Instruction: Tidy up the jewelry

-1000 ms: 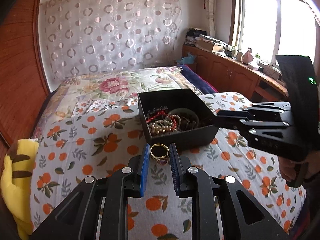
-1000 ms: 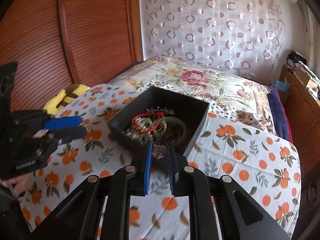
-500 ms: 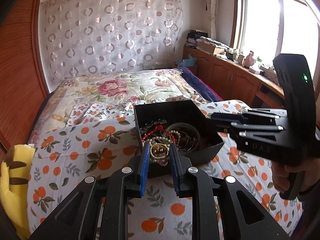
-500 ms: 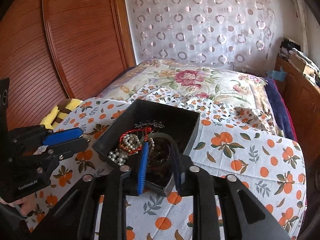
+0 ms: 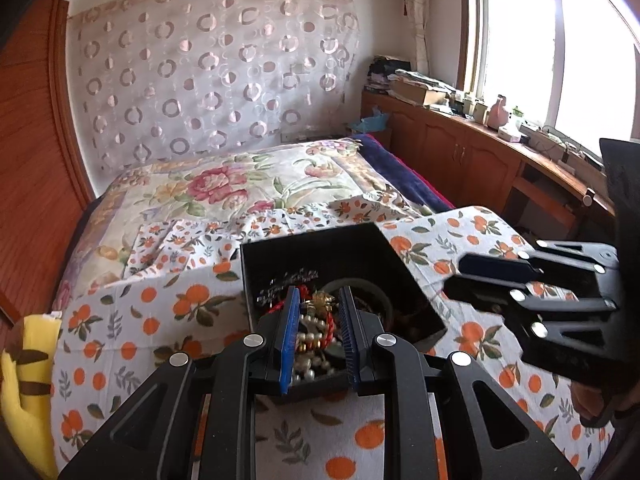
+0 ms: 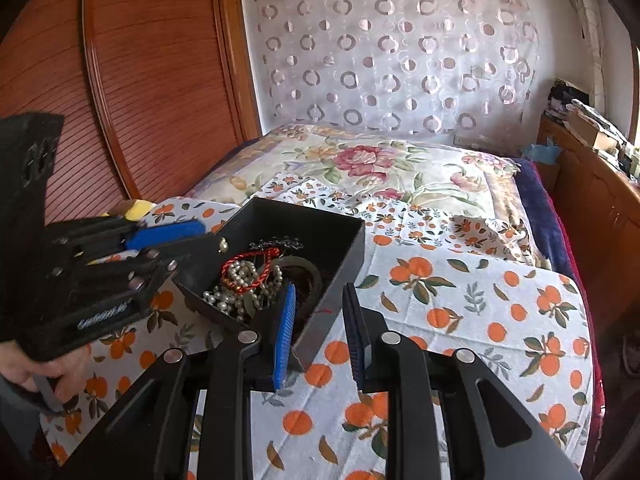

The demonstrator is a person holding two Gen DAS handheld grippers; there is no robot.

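A black open box (image 5: 348, 246) (image 6: 340, 236) sits on the orange-print cloth on the bed. It holds a pearl string (image 6: 236, 280), a red cord (image 6: 250, 258), a dark bangle (image 5: 360, 286) and a silver chain (image 5: 288, 280). My left gripper (image 5: 319, 334) is open over the box's near side; a gold ring (image 5: 320, 302) lies on the pile between its fingers. My right gripper (image 6: 319, 328) is open and empty at the box's right front corner. Each gripper also shows in the other's view, the right one (image 5: 480, 280) and the left one (image 6: 160, 240).
A yellow plush toy (image 5: 24, 380) lies at the bed's left edge. A wooden sliding door (image 6: 120, 80) stands on the left. A wooden sideboard (image 5: 480, 148) with clutter runs under the window on the right. A flowered bedspread (image 5: 240, 188) lies behind the box.
My left gripper carried the gold ring over the box and opened; the ring now lies on the pile. My right gripper let go of its small ornament and opened wide.
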